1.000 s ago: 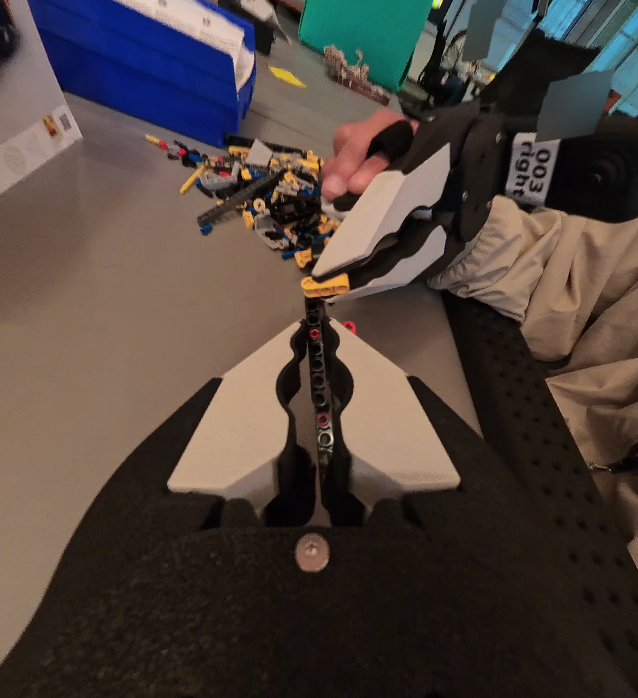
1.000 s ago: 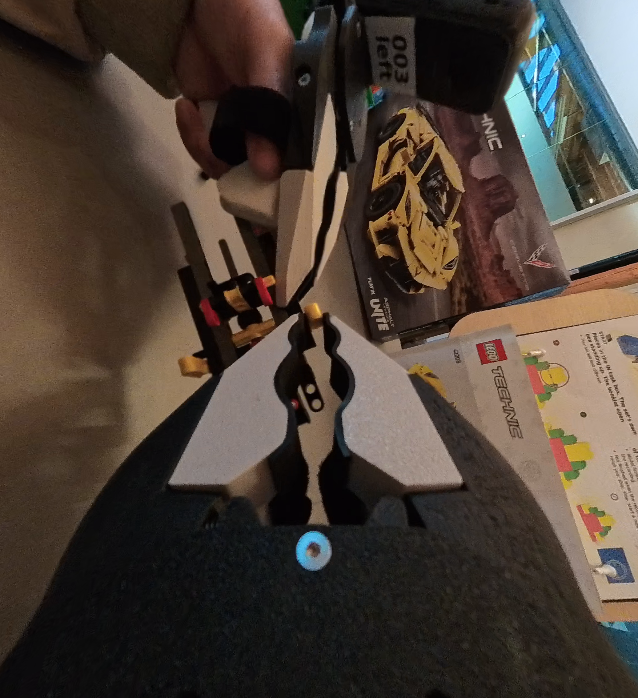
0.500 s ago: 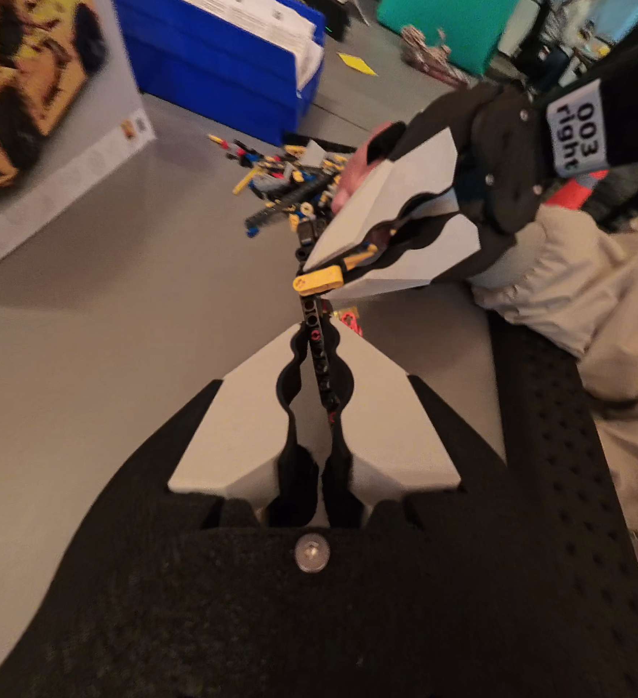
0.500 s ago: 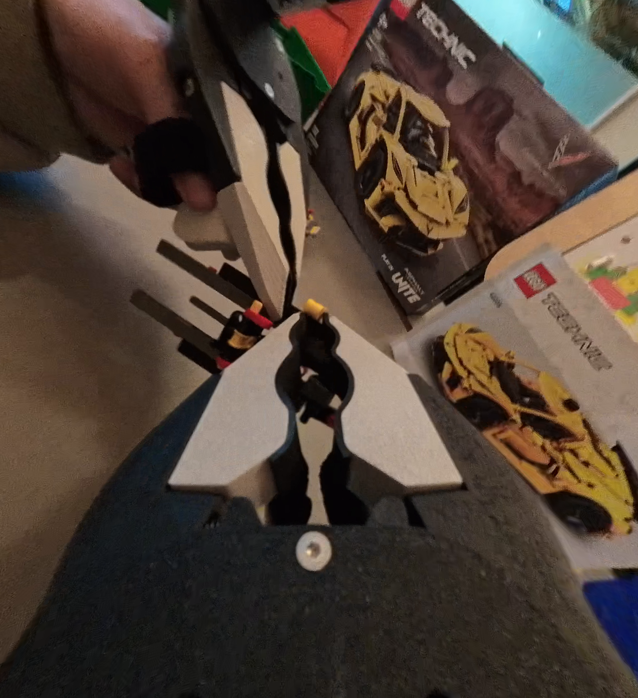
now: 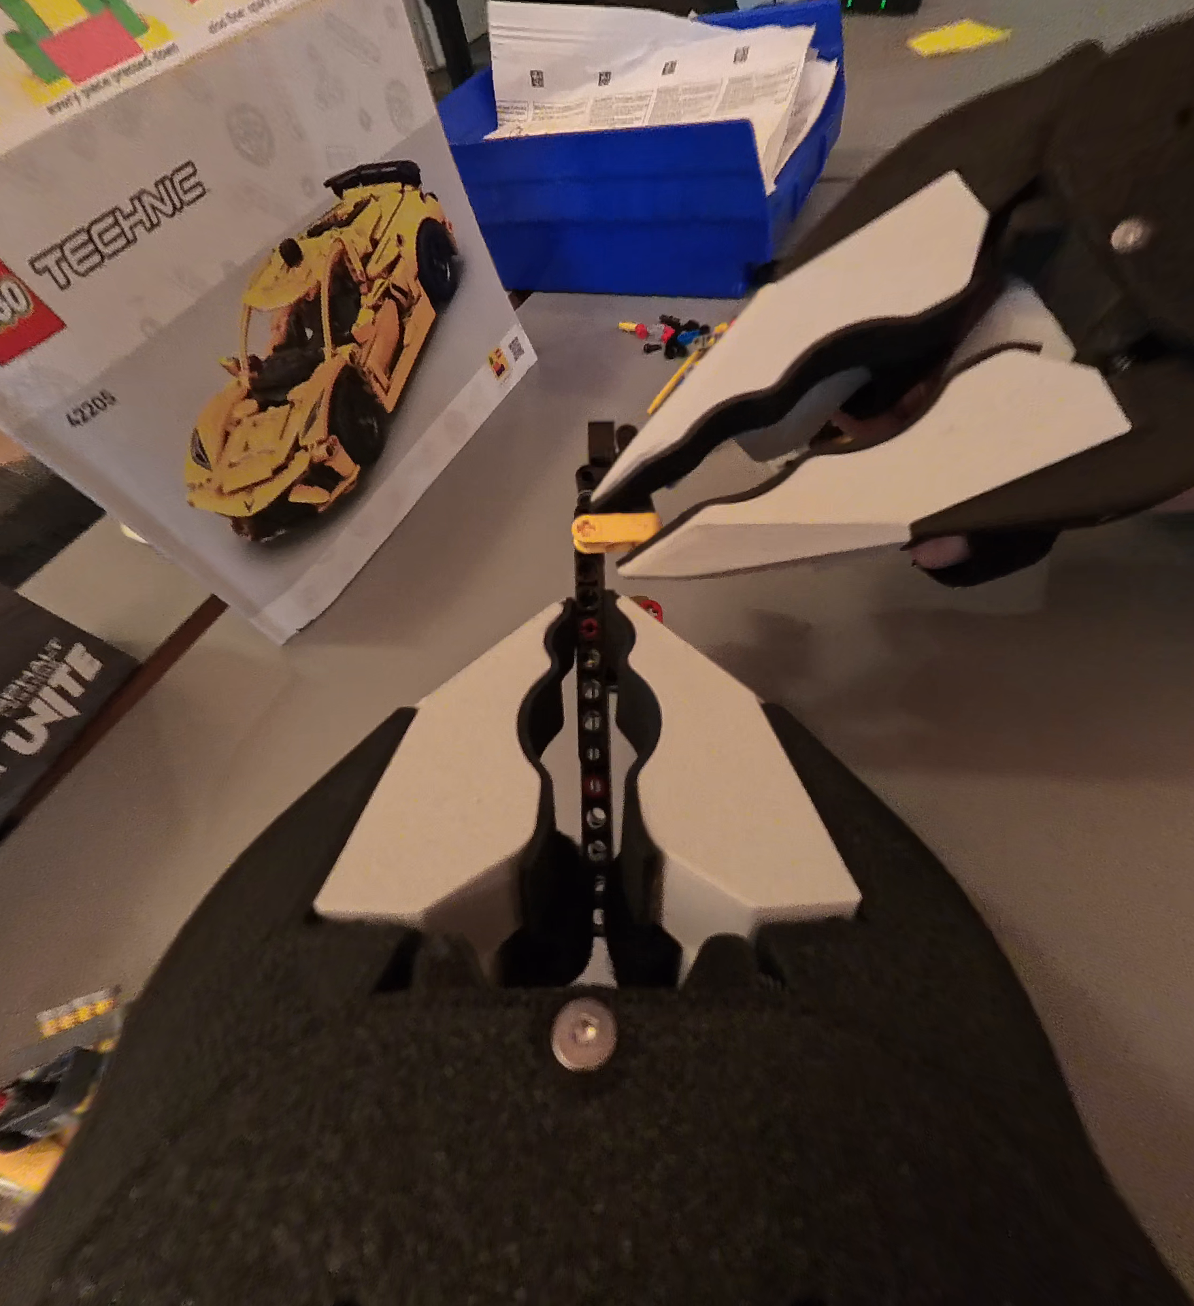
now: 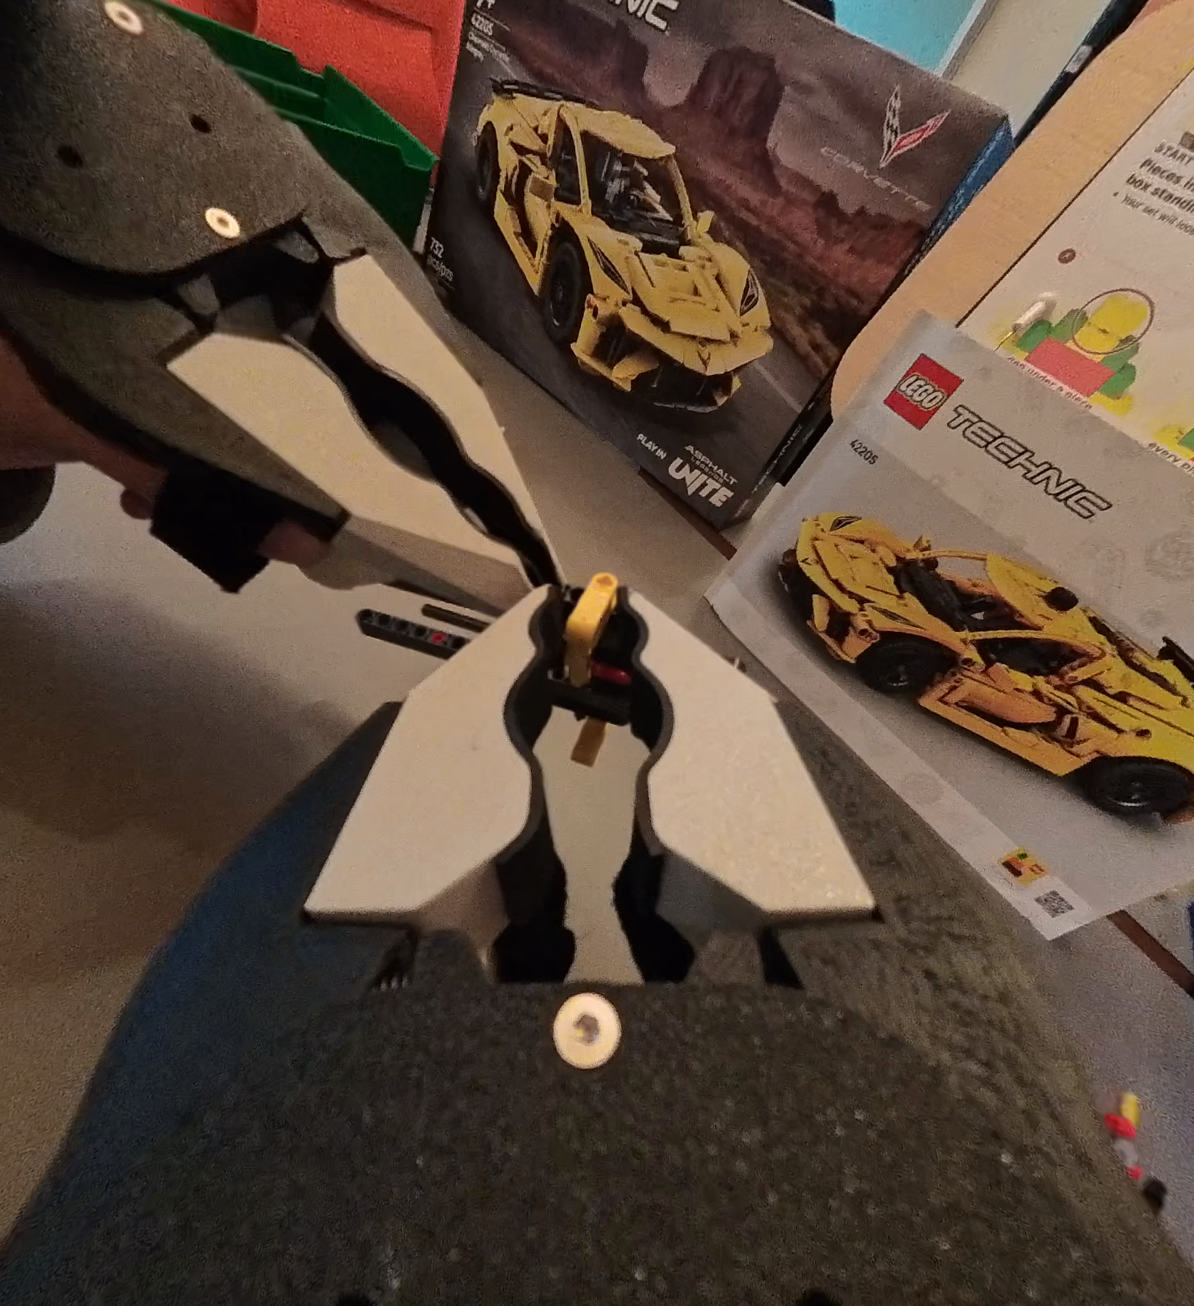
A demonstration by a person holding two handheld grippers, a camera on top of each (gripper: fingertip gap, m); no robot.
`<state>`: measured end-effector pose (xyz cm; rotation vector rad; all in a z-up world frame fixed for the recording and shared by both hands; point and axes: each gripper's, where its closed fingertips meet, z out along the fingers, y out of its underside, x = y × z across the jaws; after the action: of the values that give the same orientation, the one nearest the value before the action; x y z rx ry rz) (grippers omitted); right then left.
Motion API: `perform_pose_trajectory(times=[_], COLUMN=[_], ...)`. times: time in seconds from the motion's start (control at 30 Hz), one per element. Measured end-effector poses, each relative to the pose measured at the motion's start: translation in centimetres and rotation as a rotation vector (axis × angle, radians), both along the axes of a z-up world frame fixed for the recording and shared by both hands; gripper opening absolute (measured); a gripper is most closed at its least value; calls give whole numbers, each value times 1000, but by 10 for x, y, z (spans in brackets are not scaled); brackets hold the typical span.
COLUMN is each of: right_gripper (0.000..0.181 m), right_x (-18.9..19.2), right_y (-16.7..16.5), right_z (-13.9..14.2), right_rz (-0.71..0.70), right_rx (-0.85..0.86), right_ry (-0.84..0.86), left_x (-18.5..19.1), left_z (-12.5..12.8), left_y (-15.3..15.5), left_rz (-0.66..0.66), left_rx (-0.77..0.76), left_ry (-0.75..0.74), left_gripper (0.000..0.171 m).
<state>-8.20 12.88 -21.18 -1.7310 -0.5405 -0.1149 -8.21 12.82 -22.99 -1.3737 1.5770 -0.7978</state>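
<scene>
My left gripper (image 5: 590, 609) is shut on a long black beam with holes (image 5: 592, 742), which stands on edge between the jaws and sticks out past the tips. My right gripper (image 6: 585, 595) is shut on a small yellow connector (image 6: 588, 622) joined to black parts and a red pin. In the left wrist view the right gripper (image 5: 608, 530) comes in from the right and holds the yellow connector (image 5: 615, 531) against the far end of the beam. In the right wrist view the left gripper (image 6: 544, 574) meets mine tip to tip. Both are above the grey table (image 5: 1004, 777).
An instruction booklet with a yellow car (image 5: 261, 318) leans at the left, also seen in the right wrist view (image 6: 968, 636). A dark car box (image 6: 686, 247) stands behind. A blue bin of papers (image 5: 636, 198), loose pieces (image 5: 671, 336), a black beam on the table (image 6: 410, 629), a green bin (image 6: 353, 141). My two grippers' fingertips are within a few centimetres of each other.
Both grippers have swung together, still tip to tip, so the booklet and box now fill the background. The beam and yellow connector stay gripped; the connector shows more fully between the right jaws.
</scene>
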Motion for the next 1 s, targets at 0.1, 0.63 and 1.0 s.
perform_pose_trajectory(times=[0.1, 0.63, 1.0], right_gripper=[10, 8, 8], right_x=[5, 21, 25], right_y=[4, 5, 1], right_z=[-4, -27, -42], right_rz=[-46, -161, -205], right_rx=[-49, -202, -312], right_ry=[43, 79, 161], left_x=[4, 15, 18], left_z=[-2, -19, -25], left_y=[-2, 2, 6], left_rz=[24, 108, 156], left_rx=[89, 351, 484], left_ry=[5, 58, 102], left_gripper=[7, 7, 7])
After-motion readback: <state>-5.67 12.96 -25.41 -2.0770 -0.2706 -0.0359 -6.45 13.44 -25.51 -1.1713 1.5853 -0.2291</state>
